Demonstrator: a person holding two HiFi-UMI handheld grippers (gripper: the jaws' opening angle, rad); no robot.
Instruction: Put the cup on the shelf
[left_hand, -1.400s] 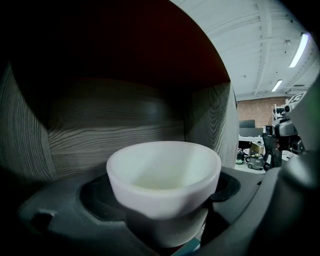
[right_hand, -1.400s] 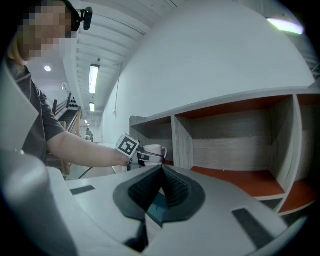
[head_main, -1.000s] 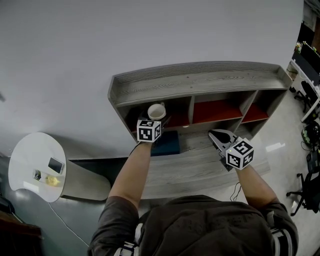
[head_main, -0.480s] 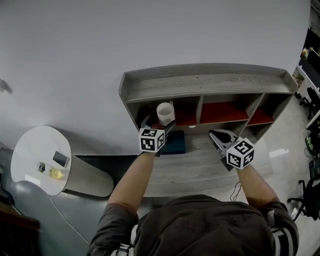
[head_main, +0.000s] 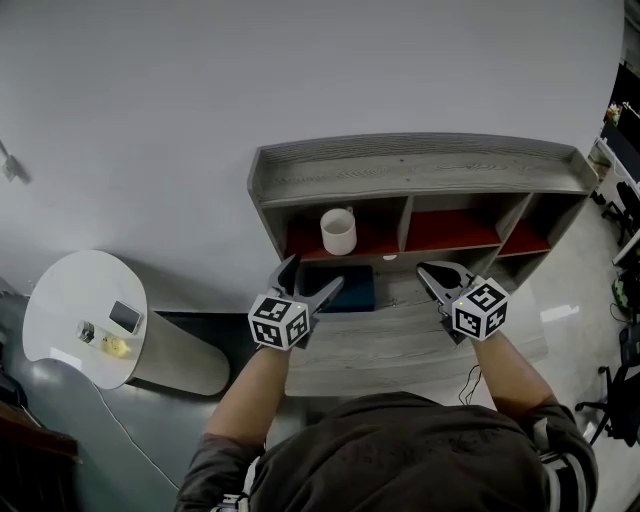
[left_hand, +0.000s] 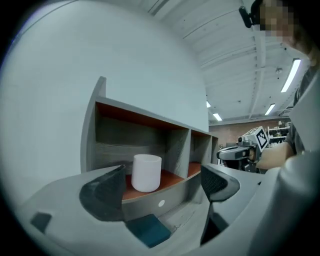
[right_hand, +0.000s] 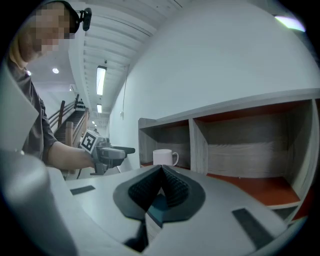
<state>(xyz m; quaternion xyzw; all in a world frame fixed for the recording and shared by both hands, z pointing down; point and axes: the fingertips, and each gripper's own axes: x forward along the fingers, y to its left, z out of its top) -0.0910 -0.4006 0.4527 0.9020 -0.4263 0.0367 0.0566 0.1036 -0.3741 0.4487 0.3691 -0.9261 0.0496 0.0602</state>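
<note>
Between the jaws of the left gripper (head_main: 312, 275) (left_hand: 162, 175) there is only air: they stand wide apart and grip nothing. Past that gap, in the left gripper view, the white cup (left_hand: 146, 172) stands upright on the red-brown floor of the shelf's left compartment, well clear of both jaws. The right gripper (head_main: 425, 268) (right_hand: 161, 170) has its ribbed pads pressed together with nothing between them, and it hangs over the grey wood-grain desk (head_main: 400, 340) in front of the shelf's middle compartment.

Each gripper carries a cube of black-and-white square markers, the left cube (head_main: 278, 322) and the right cube (head_main: 480, 308); these patterns are the only print that can be made out.

From the head view the cup (head_main: 339, 231) sits alone in the left of three compartments of the grey shelf (head_main: 420, 165) (left_hand: 100, 115) (right_hand: 240, 112), all three floored in red-brown. The right gripper view shows the cup (right_hand: 162, 157) with its handle. A small white dot (head_main: 388, 257) (left_hand: 161, 203) marks the shelf's front edge. Just below the cup's compartment a dark blue block (head_main: 350, 290) (left_hand: 150, 231) lies flat on the desk, near the left gripper's jaws.

Well to the left stands a round white table (head_main: 60, 300) bearing a few small items, too small to identify.
</note>
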